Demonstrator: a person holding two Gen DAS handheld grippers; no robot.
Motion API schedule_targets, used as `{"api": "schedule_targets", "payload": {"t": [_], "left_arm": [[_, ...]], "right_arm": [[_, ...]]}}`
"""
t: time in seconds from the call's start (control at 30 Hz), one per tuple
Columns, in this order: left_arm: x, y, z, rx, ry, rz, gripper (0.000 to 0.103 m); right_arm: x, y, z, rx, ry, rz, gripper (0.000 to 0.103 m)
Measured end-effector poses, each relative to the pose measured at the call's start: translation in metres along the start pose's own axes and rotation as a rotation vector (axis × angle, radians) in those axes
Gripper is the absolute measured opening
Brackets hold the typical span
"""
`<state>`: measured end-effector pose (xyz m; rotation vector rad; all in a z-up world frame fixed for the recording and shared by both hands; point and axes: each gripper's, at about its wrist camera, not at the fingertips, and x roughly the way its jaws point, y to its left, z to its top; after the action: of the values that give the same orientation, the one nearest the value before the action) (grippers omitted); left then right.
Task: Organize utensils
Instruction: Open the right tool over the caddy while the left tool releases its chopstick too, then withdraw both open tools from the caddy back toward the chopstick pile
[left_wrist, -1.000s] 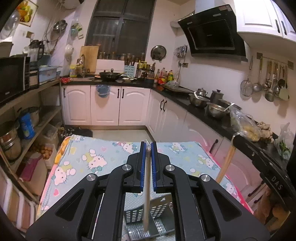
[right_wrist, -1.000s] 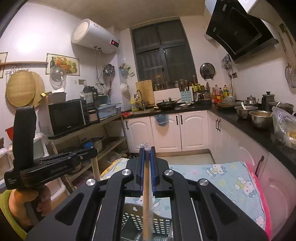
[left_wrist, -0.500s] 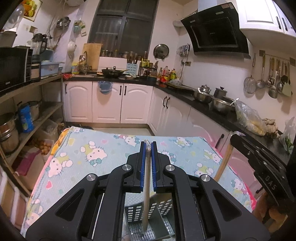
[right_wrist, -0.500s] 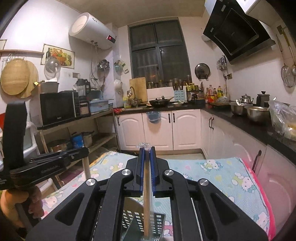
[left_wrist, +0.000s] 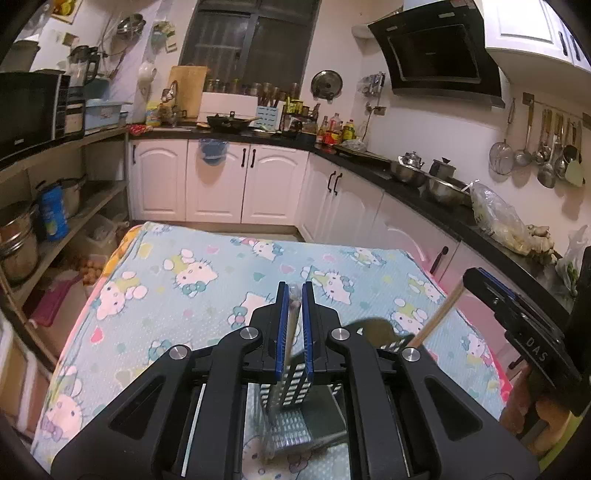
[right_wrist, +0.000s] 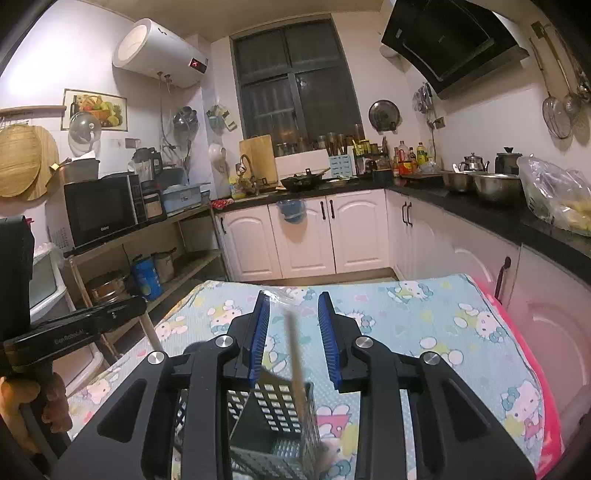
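Observation:
My left gripper (left_wrist: 294, 295) is shut on a thin wooden chopstick (left_wrist: 289, 339) whose lower end hangs over a dark perforated utensil holder (left_wrist: 291, 384) on the table. My right gripper (right_wrist: 293, 306) is open; a blurred wooden chopstick (right_wrist: 297, 365) stands loose between its jaws, its lower end in the perforated holder (right_wrist: 273, 410). In the left wrist view the right gripper (left_wrist: 480, 280) and that wooden stick (left_wrist: 436, 317) show at the right.
The table wears a blue cartoon-cat cloth (left_wrist: 192, 280). A black counter (left_wrist: 424, 188) with pots and white cabinets runs along the right and back. Open shelves (right_wrist: 110, 258) with a microwave stand at the left. The hand with the left gripper (right_wrist: 40, 332) shows at the left.
My right gripper has opened and let go of its chopstick, which now drops blurred into the holder. Both grippers have tilted down toward the table. My left gripper stays shut on its chopstick.

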<state>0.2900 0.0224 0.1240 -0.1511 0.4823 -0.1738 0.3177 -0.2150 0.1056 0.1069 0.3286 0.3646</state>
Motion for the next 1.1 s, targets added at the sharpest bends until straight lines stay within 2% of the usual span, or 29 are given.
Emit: {"api": "schedule_targets", "payload": {"t": [0.1,0.17,0.4,0.57,0.73,0.87,1.1], "left_arm": [[-0.006,0.003,-0.003,-0.011,0.003,0.008,0.005],[-0.009,0.005,-0.004,-0.019,0.012,0.008,0.017],[-0.025,0.009,-0.013,-0.05,0.029,0.018,0.037],[-0.037,0.01,-0.028,-0.061,0.059,0.018,0.059],[-0.052,0.008,-0.042,-0.066,0.075,0.009,0.078],[-0.064,0.007,-0.049,-0.074,0.075,-0.003,0.085],[-0.084,0.005,-0.069,-0.081,0.083,-0.015,0.087]], "right_arm": [[-0.009,-0.002,-0.003,0.009,0.009,0.006,0.036],[-0.014,-0.002,-0.004,0.009,0.013,0.009,0.039],[-0.035,0.0,-0.01,-0.014,0.059,0.019,0.054],[-0.053,0.006,-0.019,-0.042,0.104,0.015,0.06],[-0.067,0.012,-0.029,-0.056,0.142,0.016,0.061],[-0.079,0.016,-0.038,-0.064,0.167,0.026,0.061],[-0.094,0.024,-0.055,-0.091,0.212,0.038,0.061]]}}
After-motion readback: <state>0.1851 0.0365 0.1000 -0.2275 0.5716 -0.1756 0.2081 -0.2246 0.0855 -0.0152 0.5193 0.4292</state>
